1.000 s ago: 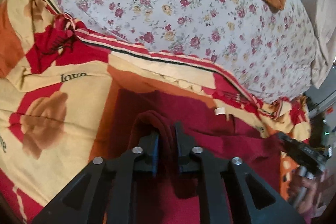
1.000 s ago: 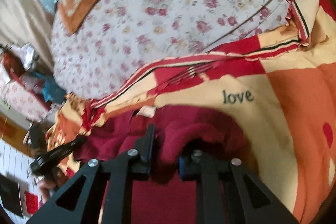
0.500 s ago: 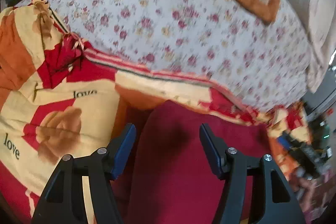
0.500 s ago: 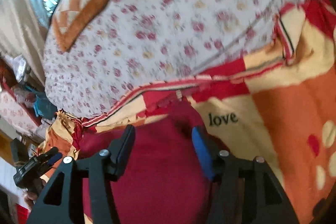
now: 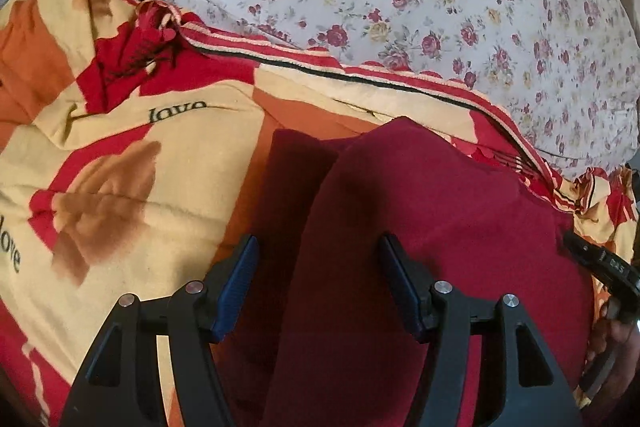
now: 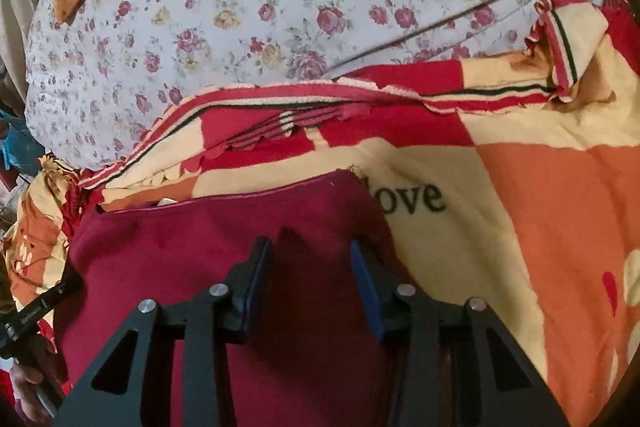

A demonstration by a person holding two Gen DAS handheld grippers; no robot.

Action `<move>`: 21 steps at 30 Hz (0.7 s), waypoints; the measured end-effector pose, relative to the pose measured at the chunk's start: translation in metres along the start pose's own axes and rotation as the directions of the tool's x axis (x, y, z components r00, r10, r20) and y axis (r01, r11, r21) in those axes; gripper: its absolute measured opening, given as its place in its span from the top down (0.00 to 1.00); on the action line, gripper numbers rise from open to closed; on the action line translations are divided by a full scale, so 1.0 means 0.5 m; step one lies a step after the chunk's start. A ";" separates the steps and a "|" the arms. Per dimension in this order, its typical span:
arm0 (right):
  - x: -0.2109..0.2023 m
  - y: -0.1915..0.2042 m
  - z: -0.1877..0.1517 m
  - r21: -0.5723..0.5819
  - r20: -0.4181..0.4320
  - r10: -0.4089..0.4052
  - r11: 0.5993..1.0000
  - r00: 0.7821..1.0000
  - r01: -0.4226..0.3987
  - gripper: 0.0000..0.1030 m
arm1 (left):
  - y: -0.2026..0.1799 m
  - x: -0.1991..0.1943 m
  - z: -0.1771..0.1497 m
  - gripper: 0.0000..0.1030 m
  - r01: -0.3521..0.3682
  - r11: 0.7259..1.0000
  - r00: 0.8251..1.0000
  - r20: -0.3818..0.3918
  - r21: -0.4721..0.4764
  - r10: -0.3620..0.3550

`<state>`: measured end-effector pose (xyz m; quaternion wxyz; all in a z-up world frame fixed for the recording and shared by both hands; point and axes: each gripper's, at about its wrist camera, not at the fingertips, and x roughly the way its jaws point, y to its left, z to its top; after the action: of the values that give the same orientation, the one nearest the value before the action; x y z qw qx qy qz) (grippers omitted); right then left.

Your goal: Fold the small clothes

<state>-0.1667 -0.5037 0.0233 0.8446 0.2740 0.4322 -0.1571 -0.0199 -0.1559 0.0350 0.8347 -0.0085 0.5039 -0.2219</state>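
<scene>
Both grippers released, maroon garment lying folded

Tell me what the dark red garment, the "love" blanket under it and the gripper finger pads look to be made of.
Dark red garment: soft matte knit or fleece, probably; no sheen, rounded folds.
"love" blanket: plush woven or fleece-like fabric, seemingly; fuzzy printed surface, striped fringed edge.
Finger pads on the left gripper: blue, smooth, possibly rubber or plastic, on black rigid fingers, likely plastic. The right gripper has matching pads.

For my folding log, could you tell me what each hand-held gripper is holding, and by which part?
Nothing is held. The left hand-held gripper and right hand-held gripper are both open above the dark red garment.
</scene>
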 end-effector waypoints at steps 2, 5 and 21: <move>-0.036 0.006 -0.007 -0.009 0.011 -0.002 1.000 1.000 0.002 0.57 | 0.002 -0.022 -0.007 0.58 -0.002 1.000 1.000 0.006 0.000 0.002; -0.103 0.024 -0.037 -0.054 0.020 0.037 0.998 0.999 -0.036 0.53 | 0.004 -0.054 -0.024 0.58 -0.003 1.000 1.000 0.029 0.017 0.003; -0.181 0.120 -0.192 -0.287 -0.084 -0.032 0.958 0.996 0.006 0.52 | 0.033 -0.107 -0.142 0.58 -0.007 1.000 0.999 0.047 -0.008 0.007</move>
<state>-0.2507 -0.3953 0.0711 0.8540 0.1512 0.4899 -0.0887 -0.0948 -0.1058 0.0412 0.8471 -0.0152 0.4850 -0.2168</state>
